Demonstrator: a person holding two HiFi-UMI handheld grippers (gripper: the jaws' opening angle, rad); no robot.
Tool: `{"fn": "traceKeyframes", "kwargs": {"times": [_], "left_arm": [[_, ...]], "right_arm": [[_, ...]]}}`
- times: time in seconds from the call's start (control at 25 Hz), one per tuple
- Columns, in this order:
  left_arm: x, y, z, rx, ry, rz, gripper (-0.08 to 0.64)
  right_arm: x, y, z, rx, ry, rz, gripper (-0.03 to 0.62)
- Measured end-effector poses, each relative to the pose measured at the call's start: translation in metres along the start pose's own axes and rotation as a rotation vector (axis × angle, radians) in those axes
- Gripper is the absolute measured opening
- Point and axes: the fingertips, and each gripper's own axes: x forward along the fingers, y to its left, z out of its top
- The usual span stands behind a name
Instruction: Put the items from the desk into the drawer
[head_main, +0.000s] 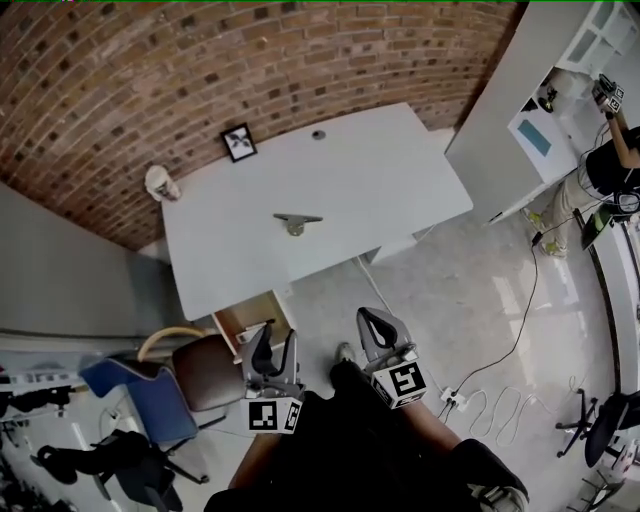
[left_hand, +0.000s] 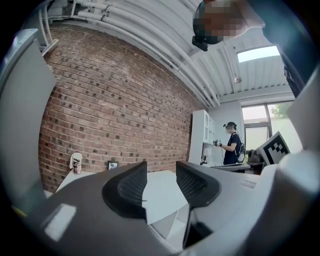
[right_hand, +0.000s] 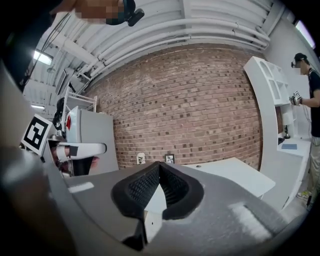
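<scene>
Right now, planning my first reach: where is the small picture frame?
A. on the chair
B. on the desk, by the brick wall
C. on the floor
B: the picture frame stands on the desk at its edge nearest the brick wall.

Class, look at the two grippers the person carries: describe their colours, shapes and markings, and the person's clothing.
Both the left gripper and right gripper have grey moulded bodies and two curved jaws faced with black ribbed pads. Each carries a white cube printed with black square markers. No cables show. The person wears dark clothing.
</scene>
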Motion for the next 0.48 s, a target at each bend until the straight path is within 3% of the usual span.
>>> {"fn": "traceKeyframes", "kwargs": {"times": [0.2,0.48], "left_arm": [[0.030,-0.008,-0.009,0.035,0.033,0.034,0.216],[0.067,-0.010,-0.024,0.055,0.066,0.035,0.232]], "right_arm": [[0.011,-0.024,0.008,-0.004,-0.017,0.055,0.005],[0.024,-0.050,0.016,0.029,0.000,0.057,0.005]]}}
